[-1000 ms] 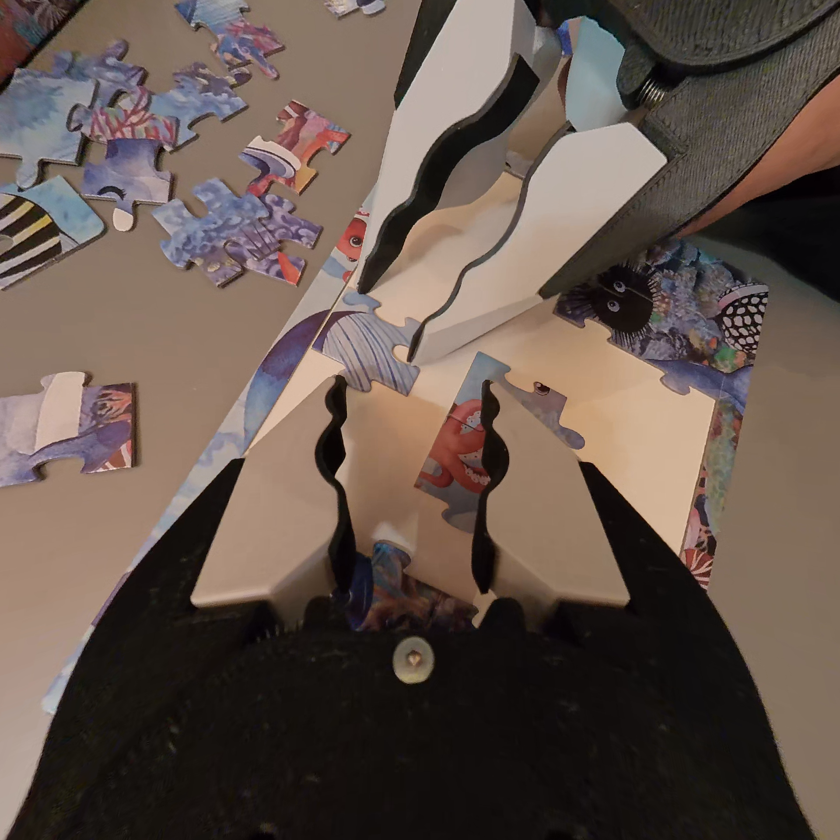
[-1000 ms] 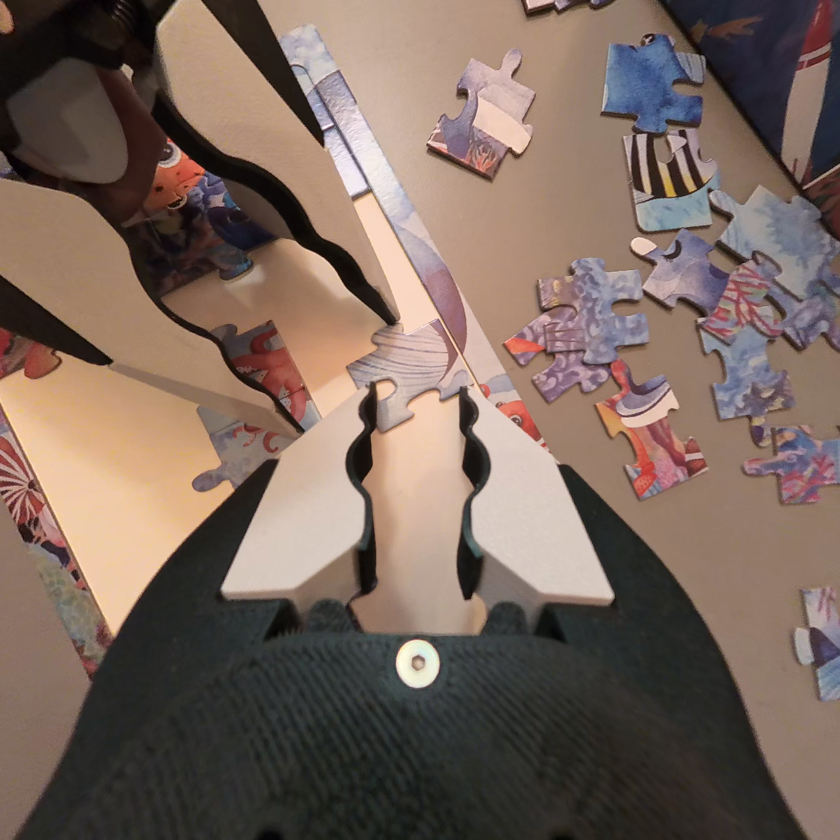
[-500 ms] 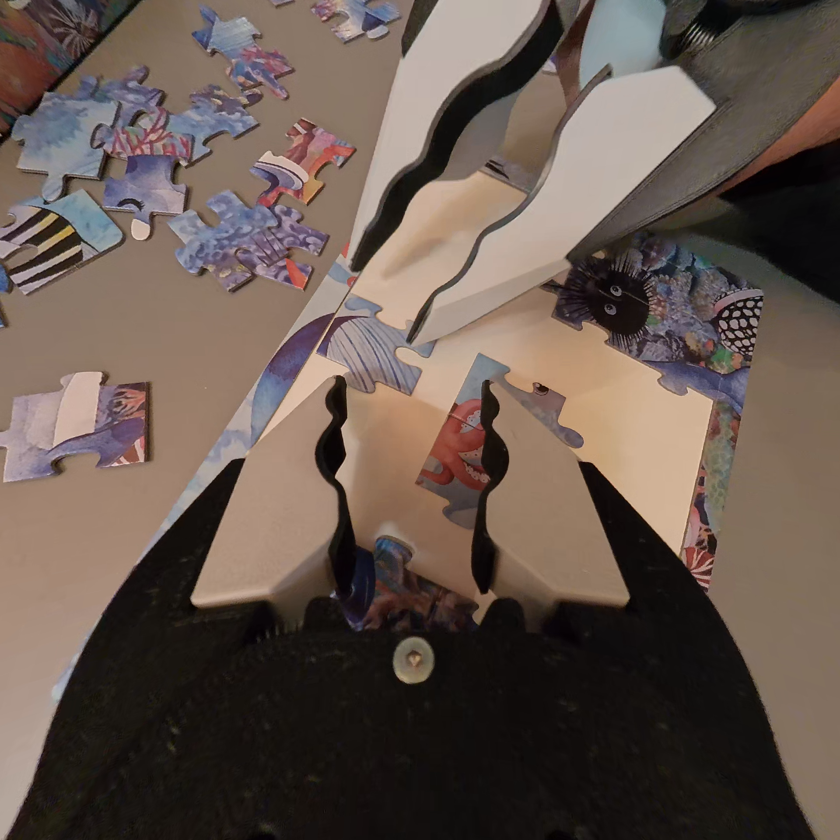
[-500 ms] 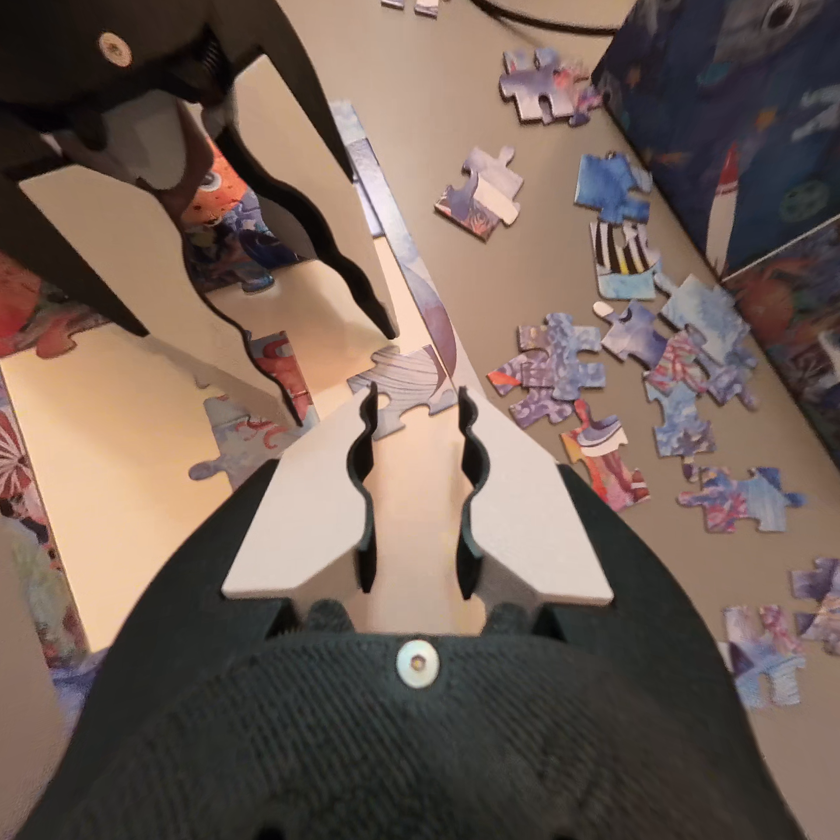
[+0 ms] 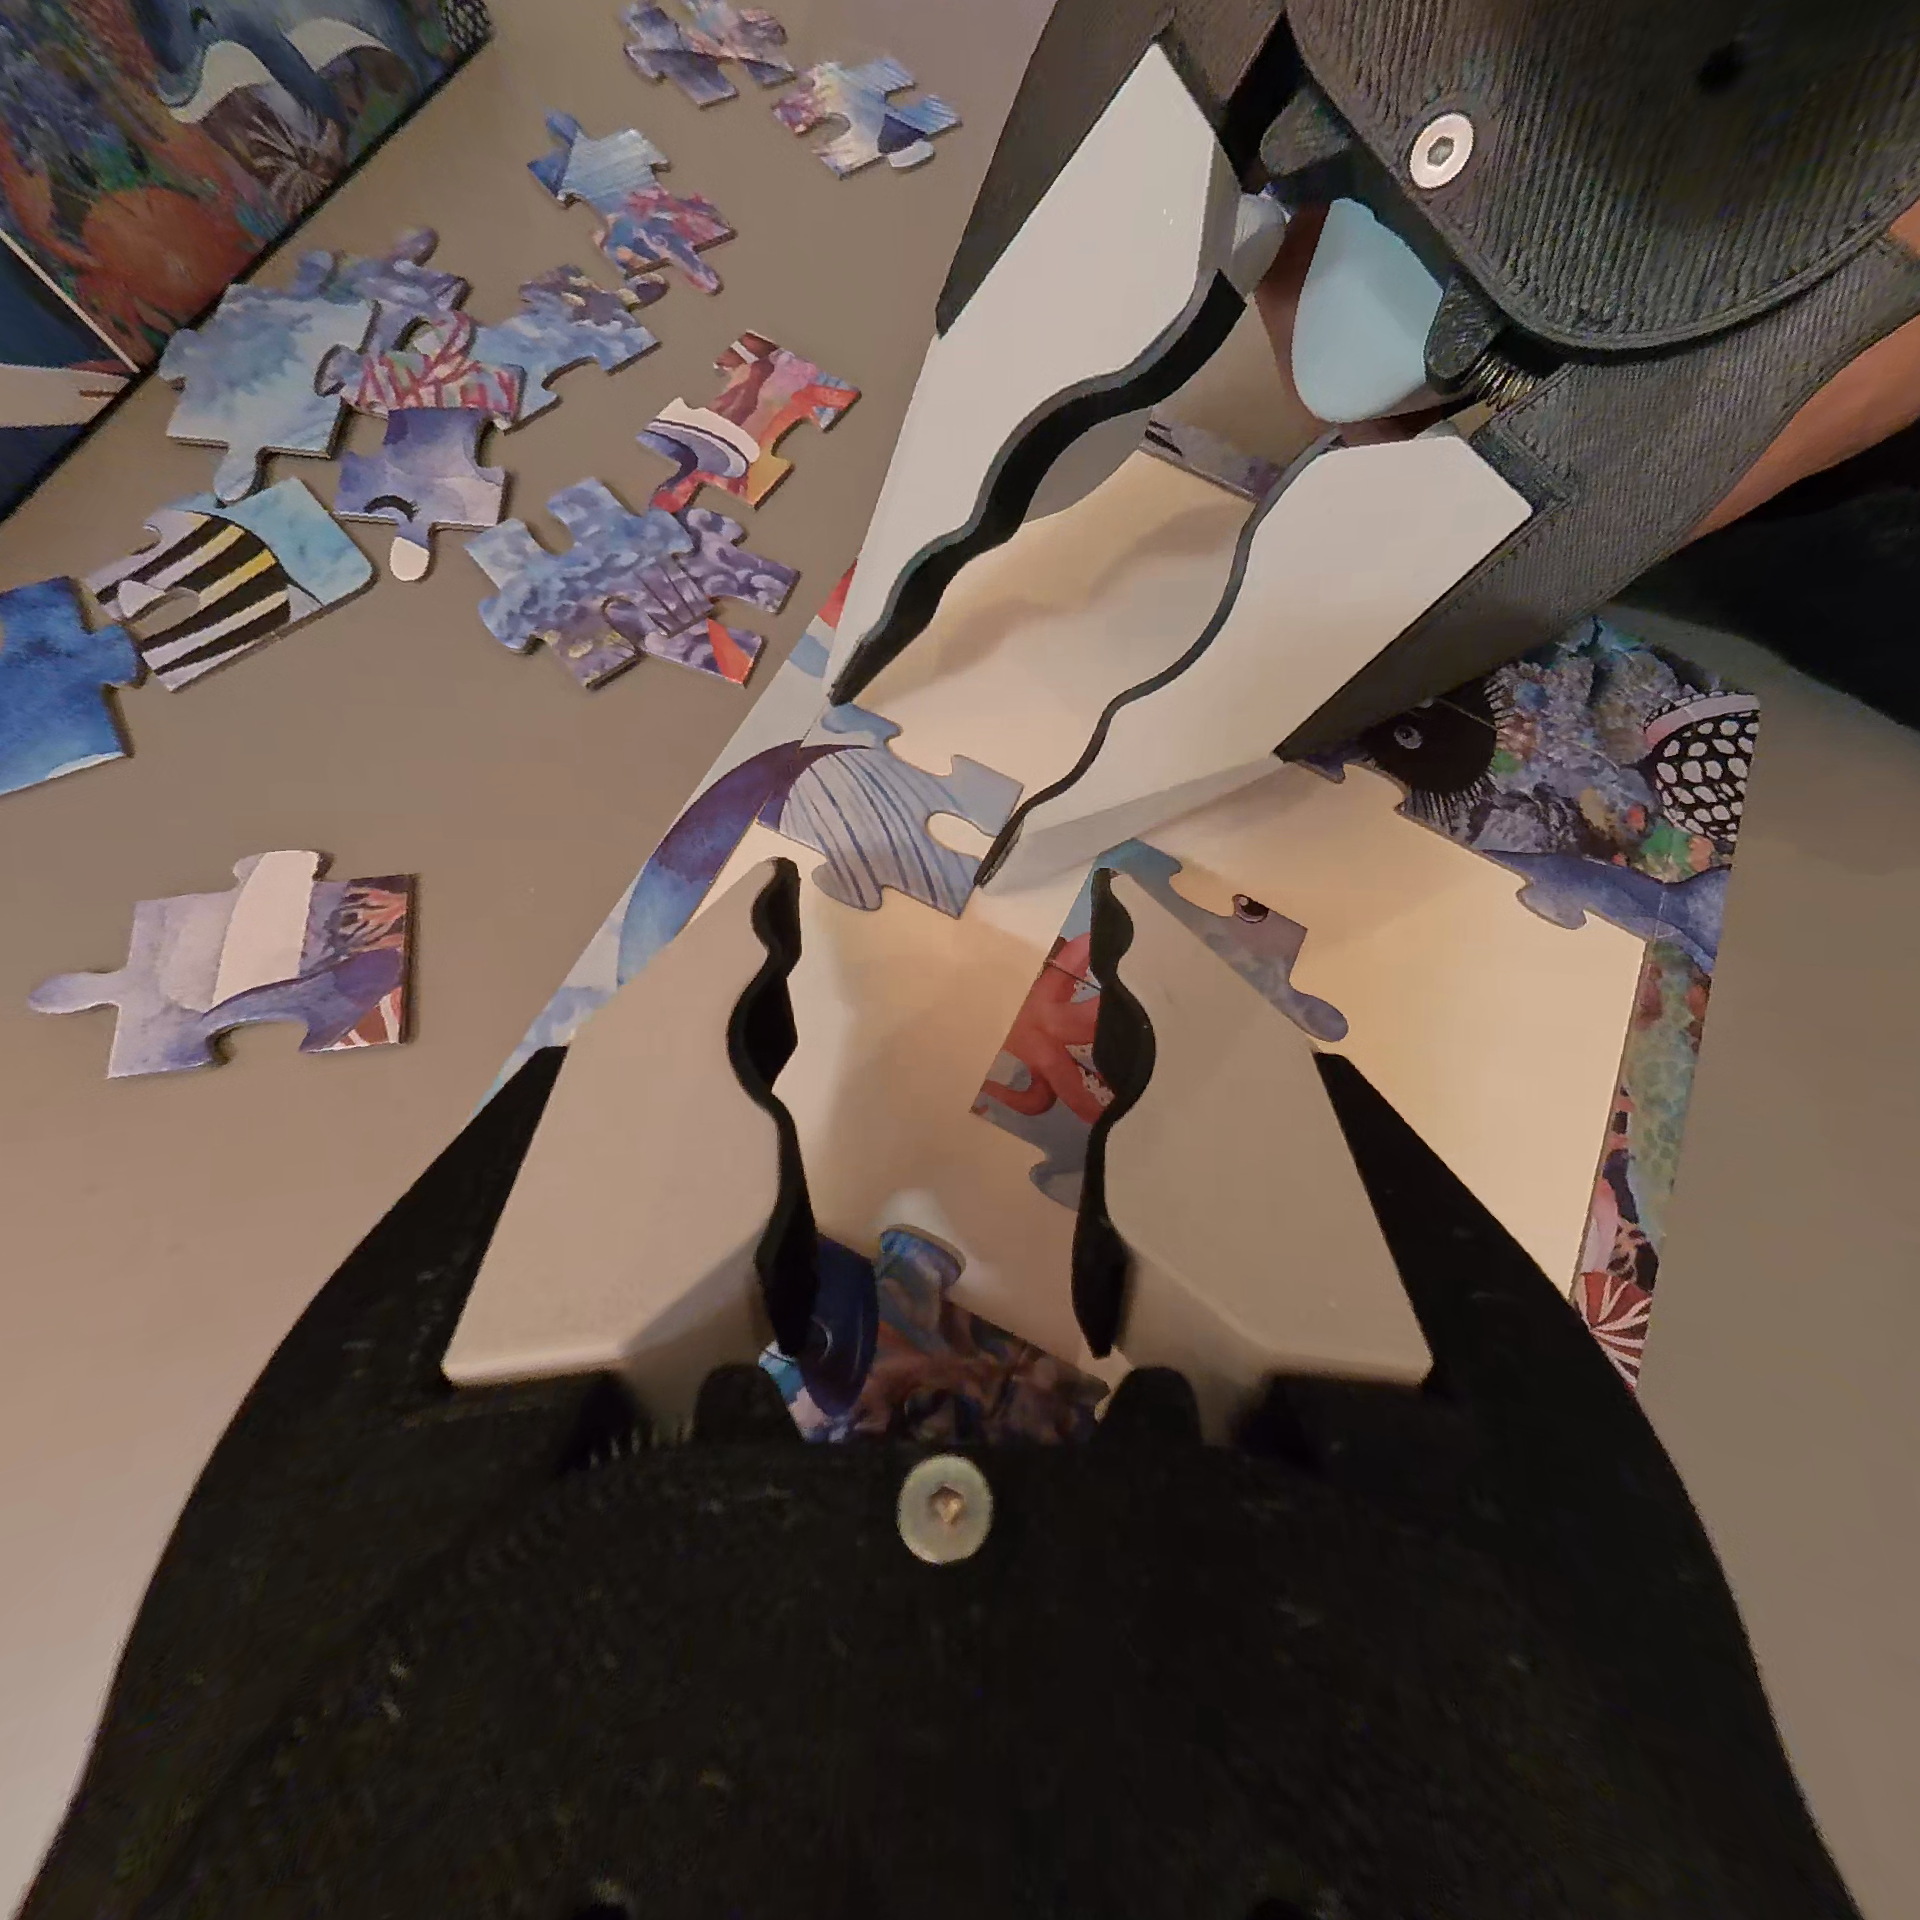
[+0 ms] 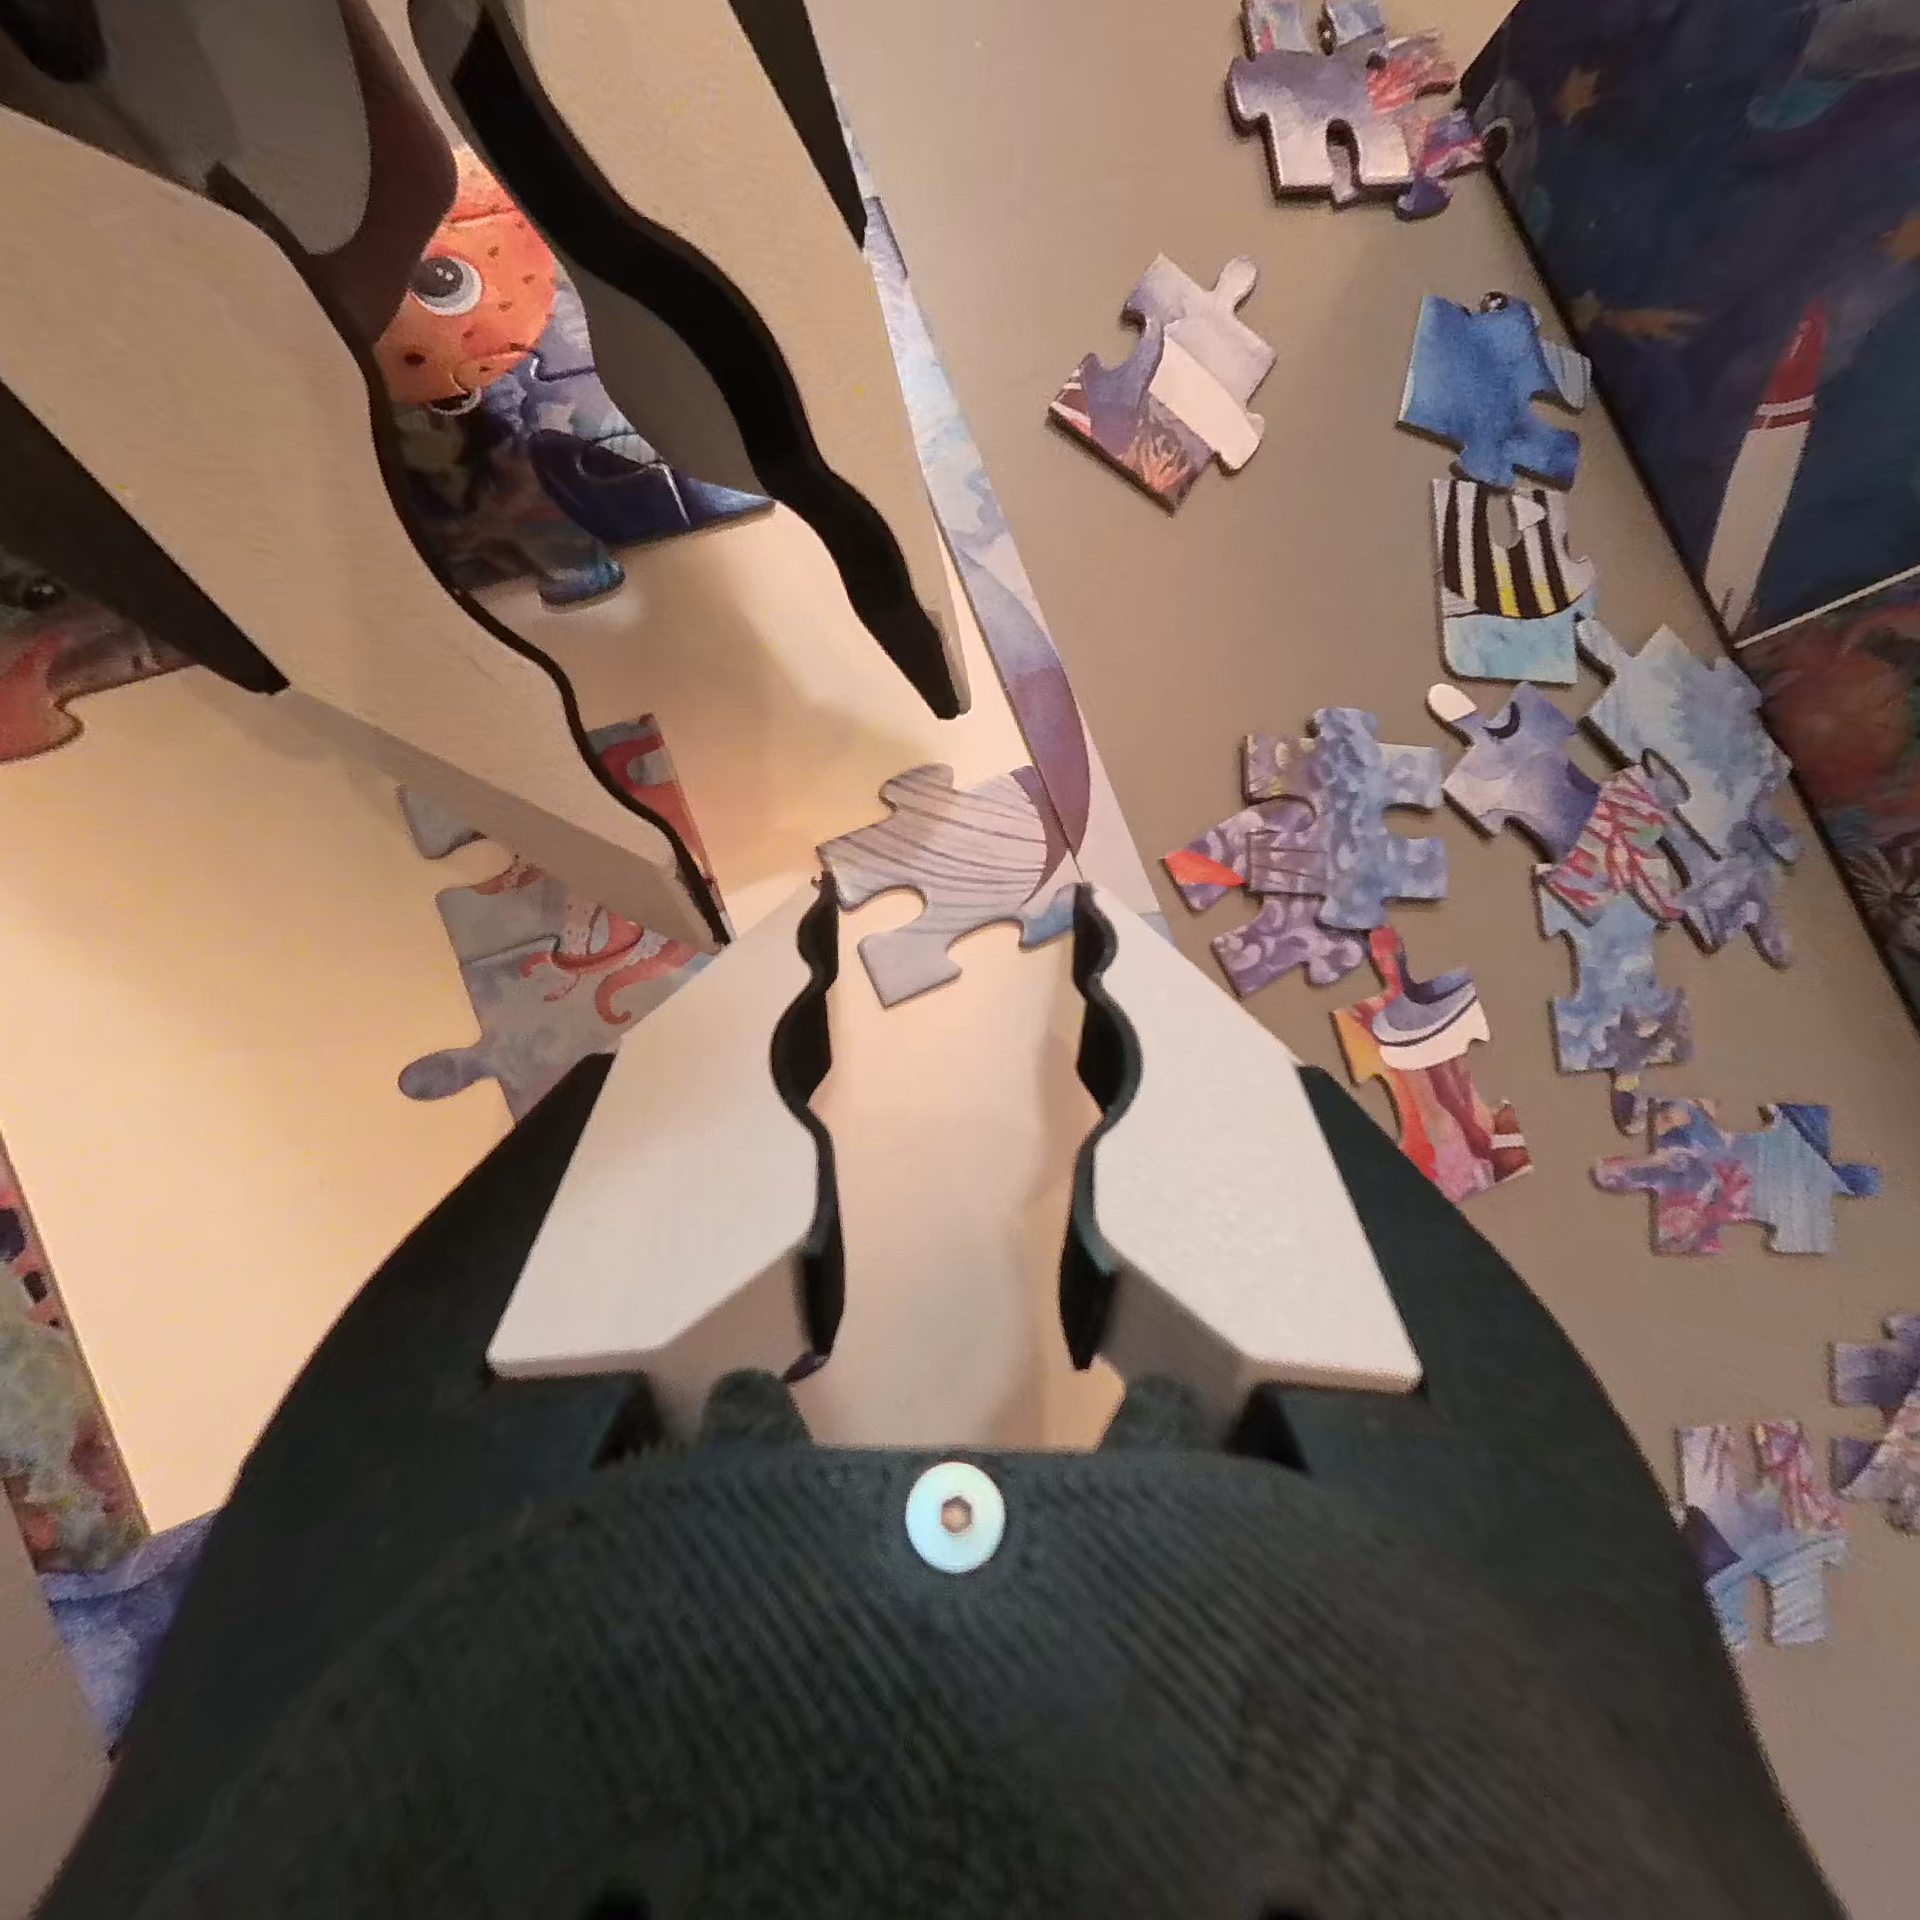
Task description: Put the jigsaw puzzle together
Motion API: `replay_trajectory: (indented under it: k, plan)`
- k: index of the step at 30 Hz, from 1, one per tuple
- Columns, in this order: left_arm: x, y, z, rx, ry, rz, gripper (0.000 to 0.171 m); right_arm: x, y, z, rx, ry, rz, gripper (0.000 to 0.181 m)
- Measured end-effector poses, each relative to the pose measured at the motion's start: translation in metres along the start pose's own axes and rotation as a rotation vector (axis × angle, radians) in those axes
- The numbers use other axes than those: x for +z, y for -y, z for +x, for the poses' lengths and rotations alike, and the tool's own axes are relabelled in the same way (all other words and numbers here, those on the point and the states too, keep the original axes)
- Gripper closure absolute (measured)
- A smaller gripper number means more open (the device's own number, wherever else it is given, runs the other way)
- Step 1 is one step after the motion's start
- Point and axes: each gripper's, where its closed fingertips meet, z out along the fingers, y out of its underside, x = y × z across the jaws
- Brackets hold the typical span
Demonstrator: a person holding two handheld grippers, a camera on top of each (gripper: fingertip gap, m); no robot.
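Note:
A whale-striped puzzle piece [image 5: 894, 821] lies flat on the cream puzzle board [image 5: 1455, 1039], against its illustrated left frame. My right gripper [image 5: 920, 779] is open, with one fingertip on each side of this piece. In the right wrist view the piece [image 6: 956, 842] sits just beyond my right gripper [image 6: 951, 899]. My left gripper [image 5: 940, 883] is open and empty, just short of the piece and above the board. It also shows in the right wrist view [image 6: 831, 821]. An octopus piece [image 5: 1049, 1039] lies on the board beside it.
Several loose pieces [image 5: 623, 592] lie on the grey table left of the board, one apart from them [image 5: 229, 966]. The puzzle box [image 5: 156, 156] stands at the far left. Joined pieces fill the board's far corner [image 5: 1610, 769]. In the right wrist view the box [image 6: 1766, 260] is at right. Both grippers' tips are close together, under 4 cm apart.
The right gripper lifted and tilted, then came back close over the striped piece. The left gripper barely moved. Both stayed open and the piece stayed in place.

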Motion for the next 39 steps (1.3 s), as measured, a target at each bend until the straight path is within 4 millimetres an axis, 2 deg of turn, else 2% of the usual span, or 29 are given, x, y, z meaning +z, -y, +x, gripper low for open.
replay_trajectory:
  k: [18,26,39]
  plan:
    - [0.003,-0.004,0.002,-0.006,-0.016,-0.025,0.117,-0.001,-0.002,0.002,0.031,-0.005,-0.013,0.135]
    - [0.009,-0.010,0.003,-0.007,-0.016,-0.071,0.109,-0.001,-0.002,0.002,0.029,-0.010,-0.020,0.135]
    - [0.012,-0.008,0.009,0.026,-0.032,-0.078,0.097,-0.001,-0.003,0.003,0.032,-0.014,-0.023,0.136]
